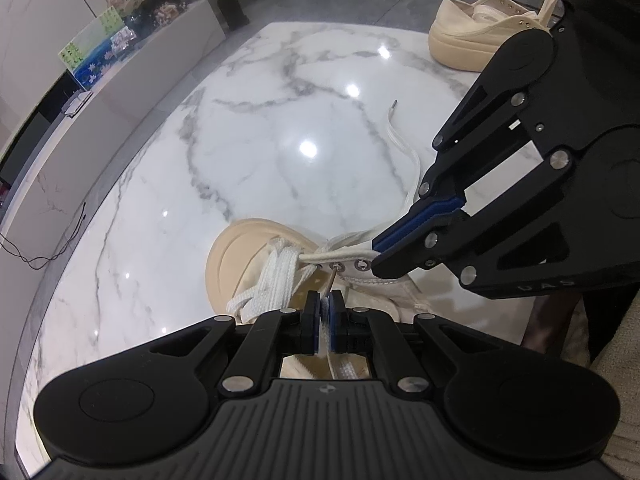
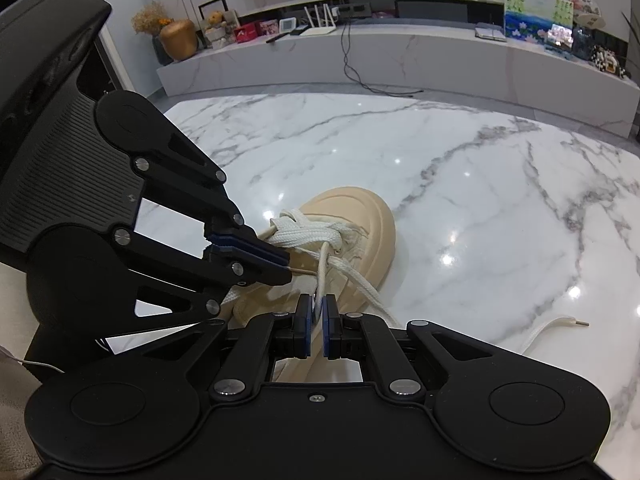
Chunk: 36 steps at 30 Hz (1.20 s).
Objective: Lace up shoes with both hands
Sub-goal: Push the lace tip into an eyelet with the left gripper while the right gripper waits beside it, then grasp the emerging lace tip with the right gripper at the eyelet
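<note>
A cream shoe (image 1: 228,256) with white laces (image 1: 276,280) lies on the marble table, toe away from me; it also shows in the right wrist view (image 2: 360,216). My left gripper (image 1: 325,312) is shut on a white lace end, its metal tip (image 1: 331,280) pointing at an eyelet (image 1: 337,266). My right gripper (image 2: 317,312) is shut on the shoe's eyelet flap (image 1: 348,258); in the left wrist view it (image 1: 378,254) comes in from the right. The other lace end (image 2: 560,326) trails loose on the table.
A second cream shoe (image 1: 476,36) stands at the table's far right. The marble table (image 1: 280,120) ends at a curved edge on the left. A long low white cabinet (image 2: 400,56) with ornaments stands beyond the table.
</note>
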### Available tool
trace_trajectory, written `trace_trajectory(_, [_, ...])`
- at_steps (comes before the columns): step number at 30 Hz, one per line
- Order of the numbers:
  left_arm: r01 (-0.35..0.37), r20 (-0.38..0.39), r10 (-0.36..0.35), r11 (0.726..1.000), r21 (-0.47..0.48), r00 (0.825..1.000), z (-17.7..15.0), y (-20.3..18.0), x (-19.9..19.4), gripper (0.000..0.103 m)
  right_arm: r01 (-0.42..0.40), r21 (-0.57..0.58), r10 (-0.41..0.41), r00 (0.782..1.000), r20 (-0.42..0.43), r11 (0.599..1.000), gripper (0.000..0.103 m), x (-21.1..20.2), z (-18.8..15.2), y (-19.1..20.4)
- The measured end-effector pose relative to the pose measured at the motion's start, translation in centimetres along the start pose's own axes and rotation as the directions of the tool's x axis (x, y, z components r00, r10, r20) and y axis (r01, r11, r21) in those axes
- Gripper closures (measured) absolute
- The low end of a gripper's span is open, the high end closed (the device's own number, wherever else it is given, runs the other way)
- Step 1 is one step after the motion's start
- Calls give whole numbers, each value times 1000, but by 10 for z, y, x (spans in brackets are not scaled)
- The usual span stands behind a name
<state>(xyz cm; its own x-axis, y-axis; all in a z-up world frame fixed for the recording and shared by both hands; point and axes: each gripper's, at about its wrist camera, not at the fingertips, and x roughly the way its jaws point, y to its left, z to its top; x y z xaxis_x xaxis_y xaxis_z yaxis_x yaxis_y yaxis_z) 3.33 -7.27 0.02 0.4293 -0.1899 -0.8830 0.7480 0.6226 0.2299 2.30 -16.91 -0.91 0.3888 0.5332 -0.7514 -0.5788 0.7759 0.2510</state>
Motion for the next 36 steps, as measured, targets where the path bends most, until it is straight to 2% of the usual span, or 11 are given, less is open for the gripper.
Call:
trace_trajectory(14, [14,-5,-14,1000,1,1000,1,0,7,99,11,-10,-11,1000,-1,1000,99,2,1,2])
trace_trajectory(27, [19,27,-19,1000,17,999,7,-1,9,99,0,-20,0,1000,-1,1000,99,-1,0,1])
trace_trajectory(31, [19,36,-20,1000,17,999,9,0,9,99,-13,-42,13,1000,0,999,99,-7,2,-1])
trace_trajectory(36, [21,40,-22,999,25,999,11,0,9,99,23,-146,-23,1000,4,989,99,-14,6,-3])
